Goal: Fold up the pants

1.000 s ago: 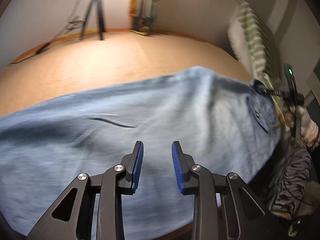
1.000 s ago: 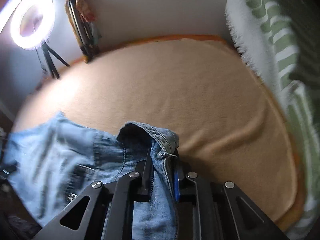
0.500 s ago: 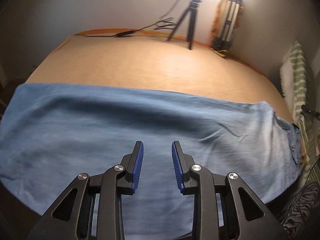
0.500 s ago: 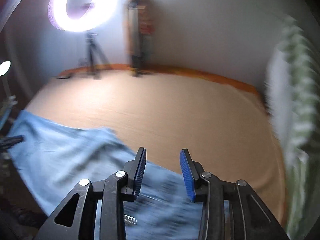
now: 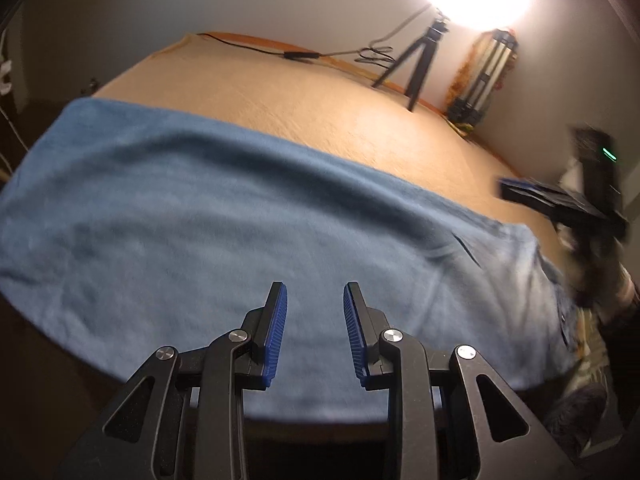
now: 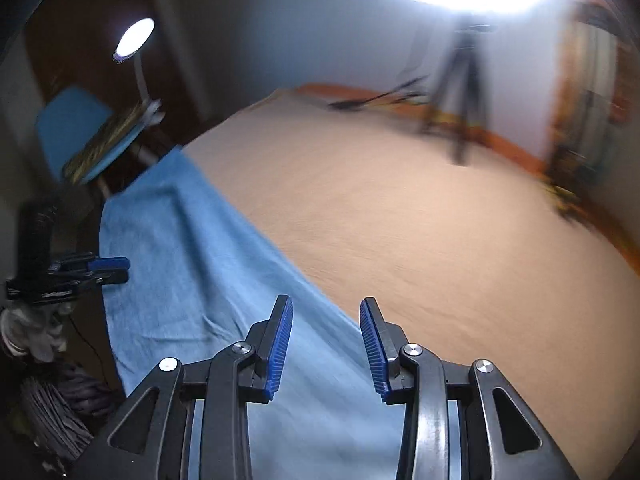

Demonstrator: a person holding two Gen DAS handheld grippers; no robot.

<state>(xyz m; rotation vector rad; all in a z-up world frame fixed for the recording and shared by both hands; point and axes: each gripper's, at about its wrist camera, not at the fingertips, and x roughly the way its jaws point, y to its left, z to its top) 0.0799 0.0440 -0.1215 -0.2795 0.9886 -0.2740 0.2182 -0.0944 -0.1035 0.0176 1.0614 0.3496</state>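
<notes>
The pants lie stretched in a long band along the near edge of the bed, part of the denim seeming to hang over that edge. As I judge it, the risk is the cloth sliding off if I tug the overhanging side, or a crooked fold if I grab only one layer. My left hand-held gripper hovers above the denim, jaws apart, holding nothing. My right hand-held gripper is likewise spread and empty, over the far border of the pants.
</notes>
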